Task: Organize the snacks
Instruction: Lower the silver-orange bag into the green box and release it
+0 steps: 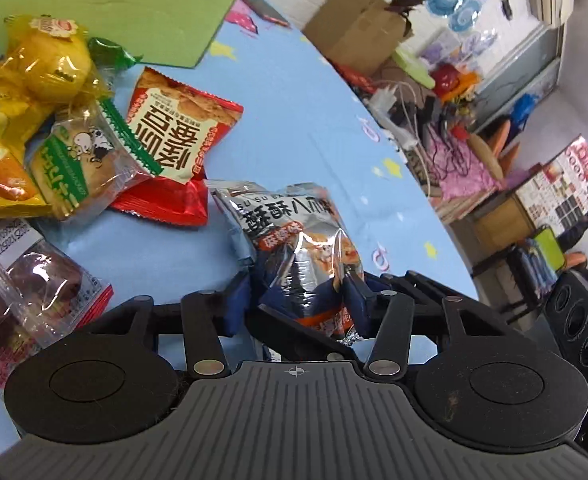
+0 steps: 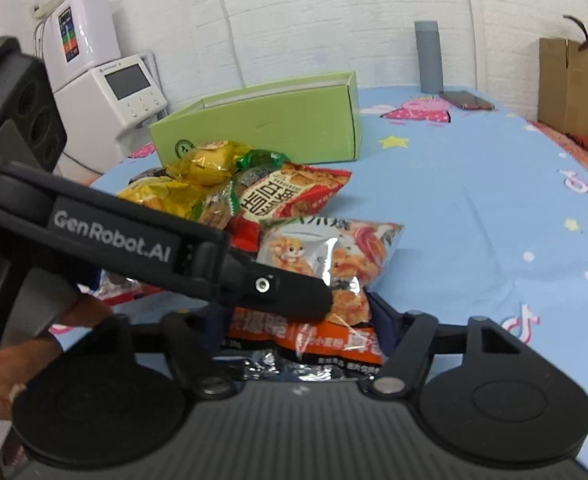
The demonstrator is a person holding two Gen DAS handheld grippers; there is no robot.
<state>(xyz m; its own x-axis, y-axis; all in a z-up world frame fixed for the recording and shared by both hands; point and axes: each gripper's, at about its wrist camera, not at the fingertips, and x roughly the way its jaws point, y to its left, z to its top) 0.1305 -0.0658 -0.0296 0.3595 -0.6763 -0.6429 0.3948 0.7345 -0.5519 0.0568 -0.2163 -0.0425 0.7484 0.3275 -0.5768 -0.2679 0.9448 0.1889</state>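
Both your grippers pinch the same silver snack packet (image 1: pixel 294 248): the left gripper (image 1: pixel 299 294) jaws squeeze its lower half, and the right gripper (image 2: pixel 297 334) jaws clamp its orange end, low over the blue bench (image 1: pixel 301 128) beside the snack pile (image 1: pixel 74 132).

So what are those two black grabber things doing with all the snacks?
A person is sorting snacks with a grabber in each hand. Both the left gripper and the right gripper are clamped on the same silver snack bag on the blue tablecloth. The other snacks, like the red packet and the yellow packet, lie in a pile. The green box stands behind them.
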